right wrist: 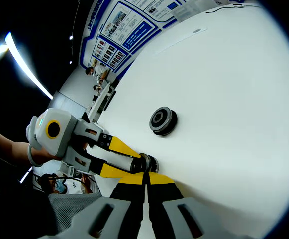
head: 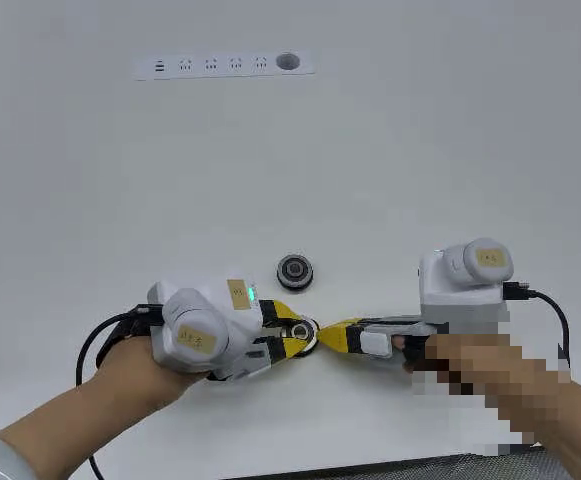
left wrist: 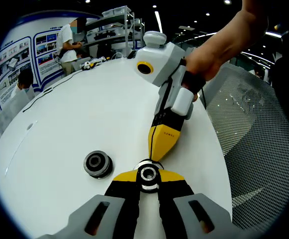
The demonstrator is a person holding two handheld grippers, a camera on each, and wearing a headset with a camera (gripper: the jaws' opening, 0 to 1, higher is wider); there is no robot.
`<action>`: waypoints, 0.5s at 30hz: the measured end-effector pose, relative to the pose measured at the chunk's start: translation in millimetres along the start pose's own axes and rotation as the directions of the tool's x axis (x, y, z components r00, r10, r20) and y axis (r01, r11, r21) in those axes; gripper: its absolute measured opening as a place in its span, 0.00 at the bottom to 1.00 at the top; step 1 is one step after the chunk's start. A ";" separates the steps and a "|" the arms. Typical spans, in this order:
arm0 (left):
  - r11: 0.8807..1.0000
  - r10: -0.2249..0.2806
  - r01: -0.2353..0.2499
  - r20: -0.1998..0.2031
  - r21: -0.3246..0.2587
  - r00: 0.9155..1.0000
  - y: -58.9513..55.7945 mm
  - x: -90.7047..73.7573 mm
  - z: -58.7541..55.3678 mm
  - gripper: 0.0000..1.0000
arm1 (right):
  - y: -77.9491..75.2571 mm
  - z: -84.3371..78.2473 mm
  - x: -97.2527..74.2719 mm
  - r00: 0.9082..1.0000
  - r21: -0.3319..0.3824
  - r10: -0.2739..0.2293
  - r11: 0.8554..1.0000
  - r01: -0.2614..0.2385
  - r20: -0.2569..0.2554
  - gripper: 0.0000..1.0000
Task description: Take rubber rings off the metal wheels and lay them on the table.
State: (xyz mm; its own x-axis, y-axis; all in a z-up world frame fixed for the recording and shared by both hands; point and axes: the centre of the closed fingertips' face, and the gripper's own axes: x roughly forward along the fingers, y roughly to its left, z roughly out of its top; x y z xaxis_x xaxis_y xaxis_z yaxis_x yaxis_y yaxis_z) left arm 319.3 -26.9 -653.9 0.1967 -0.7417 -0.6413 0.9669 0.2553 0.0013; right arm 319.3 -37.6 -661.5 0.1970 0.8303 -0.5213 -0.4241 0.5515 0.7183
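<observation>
- Gripping a small metal wheel with a black rubber ring (left wrist: 148,174) by its two sides, the left tongs (head: 303,336) are closed on it low over the white bench (head: 420,170).
- Pointing in from 3 o'clock, the right tongs (head: 328,336) have their jaws pressed together. The tips touch the wheel's rim; whether they pinch rubber, I cannot tell.
- At 12 o'clock of the held one, a second black-ringed metal wheel (head: 296,271) sits on the bench, apart from both tongs.
- Far off at 11 o'clock lies a white power strip (head: 225,65).

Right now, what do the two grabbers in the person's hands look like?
The left gripper and right gripper have rounded white-grey bodies with tan sticker labels. Their fingers are black with yellow tips. A black cable trails from each, and the left one shows a small green light.
</observation>
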 end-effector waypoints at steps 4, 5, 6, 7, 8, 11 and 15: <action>1.000 -0.001 0.001 0.001 0.000 1.000 0.0 0.0 0.0 0.13 | 0.1 0.6 -0.5 1.000 0.009 0.001 1.000 -0.001 0.009 0.02; 1.000 -0.001 0.001 0.001 0.000 1.000 0.0 0.0 0.0 0.13 | 0.0 0.6 -0.6 1.000 0.011 0.001 1.000 -0.001 0.010 0.02; 1.000 -0.001 0.001 0.001 0.000 1.000 0.0 0.0 0.0 0.13 | 0.0 0.7 -0.6 1.000 0.015 0.000 1.000 -0.001 0.011 0.02; 1.000 -0.001 0.001 0.001 0.001 1.000 0.0 0.0 0.0 0.13 | -0.2 0.7 -0.5 1.000 0.012 0.000 1.000 0.000 0.013 0.02; 1.000 -0.002 0.002 0.000 0.001 1.000 0.0 0.1 0.0 0.13 | -0.2 0.7 -0.5 1.000 0.010 -0.001 1.000 0.001 0.013 0.02; 1.000 -0.001 0.001 0.000 0.001 1.000 0.1 0.1 0.0 0.13 | 0.3 1.2 -0.4 1.000 0.012 -0.001 1.000 0.001 0.015 0.02; 1.000 -0.001 0.001 -0.001 0.001 1.000 0.1 0.2 0.1 0.13 | 3.6 2.2 0.0 1.000 0.011 0.002 1.000 -0.003 0.015 0.02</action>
State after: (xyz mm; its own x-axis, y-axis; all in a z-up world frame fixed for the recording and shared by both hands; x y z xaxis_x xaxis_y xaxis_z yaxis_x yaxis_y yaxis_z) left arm 319.5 -27.0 -654.0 0.1955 -0.7415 -0.6418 0.9673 0.2538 0.0015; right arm 319.8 -35.4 -657.9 0.2095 0.8328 -0.5125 -0.4151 0.5503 0.7245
